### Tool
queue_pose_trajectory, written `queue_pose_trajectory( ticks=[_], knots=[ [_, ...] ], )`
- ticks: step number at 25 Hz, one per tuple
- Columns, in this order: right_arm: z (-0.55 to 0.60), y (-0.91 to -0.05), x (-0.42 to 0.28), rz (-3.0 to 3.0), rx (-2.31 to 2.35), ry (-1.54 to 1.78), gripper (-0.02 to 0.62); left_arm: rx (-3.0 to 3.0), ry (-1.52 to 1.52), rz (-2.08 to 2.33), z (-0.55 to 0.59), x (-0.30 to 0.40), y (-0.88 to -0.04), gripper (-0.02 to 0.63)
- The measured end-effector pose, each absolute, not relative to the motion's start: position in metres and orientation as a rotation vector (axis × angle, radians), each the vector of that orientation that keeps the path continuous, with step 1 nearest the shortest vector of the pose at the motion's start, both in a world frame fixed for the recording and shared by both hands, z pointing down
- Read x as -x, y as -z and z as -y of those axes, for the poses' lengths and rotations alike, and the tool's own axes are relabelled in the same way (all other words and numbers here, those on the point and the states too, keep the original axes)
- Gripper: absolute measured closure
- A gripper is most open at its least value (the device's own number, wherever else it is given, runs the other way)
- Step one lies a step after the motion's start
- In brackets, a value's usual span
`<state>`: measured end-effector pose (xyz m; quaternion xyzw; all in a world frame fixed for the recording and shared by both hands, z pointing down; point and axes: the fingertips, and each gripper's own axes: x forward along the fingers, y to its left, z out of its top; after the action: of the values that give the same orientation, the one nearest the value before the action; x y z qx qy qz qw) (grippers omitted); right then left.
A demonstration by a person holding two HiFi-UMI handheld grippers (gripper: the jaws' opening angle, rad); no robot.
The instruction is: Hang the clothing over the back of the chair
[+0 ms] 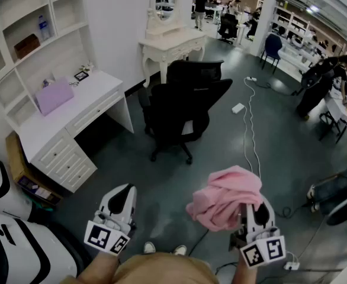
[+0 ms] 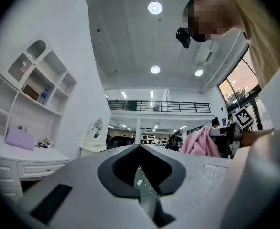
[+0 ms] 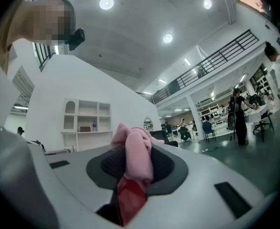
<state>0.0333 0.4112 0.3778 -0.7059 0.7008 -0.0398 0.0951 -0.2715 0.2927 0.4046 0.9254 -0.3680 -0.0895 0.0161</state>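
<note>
A bunched pink garment (image 1: 224, 203) hangs from my right gripper (image 1: 255, 213), which is shut on it at the lower right of the head view. In the right gripper view the pink cloth (image 3: 137, 156) fills the gap between the jaws of the right gripper (image 3: 134, 162). My left gripper (image 1: 120, 199) is at the lower left, shut and holding nothing; its jaw tips meet in the left gripper view (image 2: 140, 149), where the garment (image 2: 199, 142) shows off to the right. The black office chair (image 1: 185, 108) stands ahead on the grey floor, well beyond both grippers, its back towards me.
A white desk (image 1: 73, 120) with drawers and a lilac box (image 1: 54, 95) runs along the left under white shelves. A white vanity table (image 1: 170, 45) stands behind the chair. A white cable and adapter (image 1: 238, 107) lie on the floor to the right. People work at far tables.
</note>
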Motion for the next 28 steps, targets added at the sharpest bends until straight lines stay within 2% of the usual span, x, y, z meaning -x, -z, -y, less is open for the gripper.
queue_pose_trajectory(
  ticks=[16,28],
  knots=[
    [-0.42,-0.371,-0.049,-2.084,2.052,0.1,0.489,-2.876,0.278,1.158,-0.303,0.253,-0.403,0.603],
    [-0.432,-0.401,-0.082,-2.094,2.001,0.199,0.489,-2.832,0.24,1.236,-0.329,0.237,-0.42,0.603]
  ],
)
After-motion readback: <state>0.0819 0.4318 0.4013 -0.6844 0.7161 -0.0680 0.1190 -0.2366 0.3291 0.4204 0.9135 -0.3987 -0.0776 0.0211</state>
